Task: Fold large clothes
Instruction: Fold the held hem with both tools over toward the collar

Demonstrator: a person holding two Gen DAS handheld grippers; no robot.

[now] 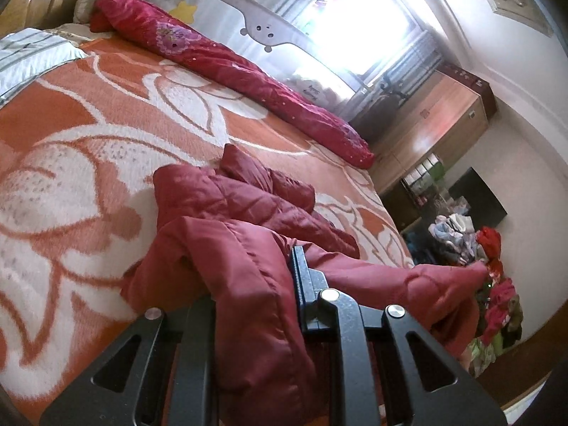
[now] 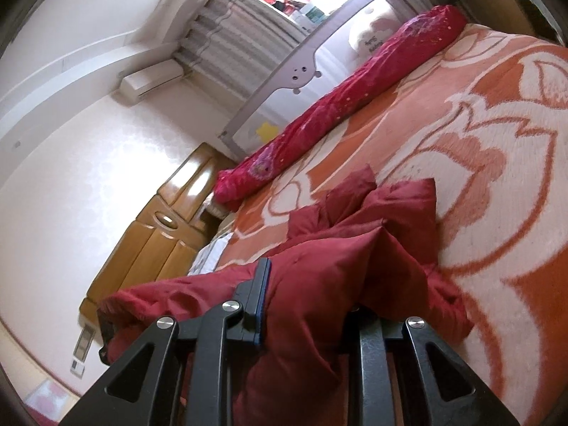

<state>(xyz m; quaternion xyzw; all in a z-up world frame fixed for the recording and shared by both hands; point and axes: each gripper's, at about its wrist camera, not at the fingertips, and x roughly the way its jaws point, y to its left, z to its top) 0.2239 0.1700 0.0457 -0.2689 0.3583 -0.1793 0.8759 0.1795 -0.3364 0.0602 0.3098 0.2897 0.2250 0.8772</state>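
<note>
Black linkage arms of the left gripper [image 1: 255, 284] fill the lower frame, its 2 jaws clamped on a fold of the dark red padded jacket [image 1: 227, 213]; cloth drapes over 1 finger and hides it. Likewise, the right gripper [image 2: 312, 298] is closed on another part of the same jacket [image 2: 355, 220], with 1 finger buried under fabric. Between the 2 grips the garment is lifted at its near edge, while its far portion lies bunched on the bed's orange-and-white floral blanket [image 1: 88, 135].

Along the bed's far edge lies a long crimson embroidered bolster [image 1: 227, 67], well apart from the jacket, and behind it stands a grey bed rail [image 1: 255, 28] printed with a cartoon face. A striped white pillow [image 1: 28, 53] rests at 1 corner of the bed. Beyond the rail, a bright window [image 1: 358, 25] with striped curtains washes out detail. Wooden cabinets [image 1: 433, 124] line the wall, and a heap of mixed clothes [image 1: 472, 245] sits on the floor near the bed's foot. From the right wrist, a wooden headboard [image 2: 159, 227] and a wall air conditioner [image 2: 149, 81] are visible.
</note>
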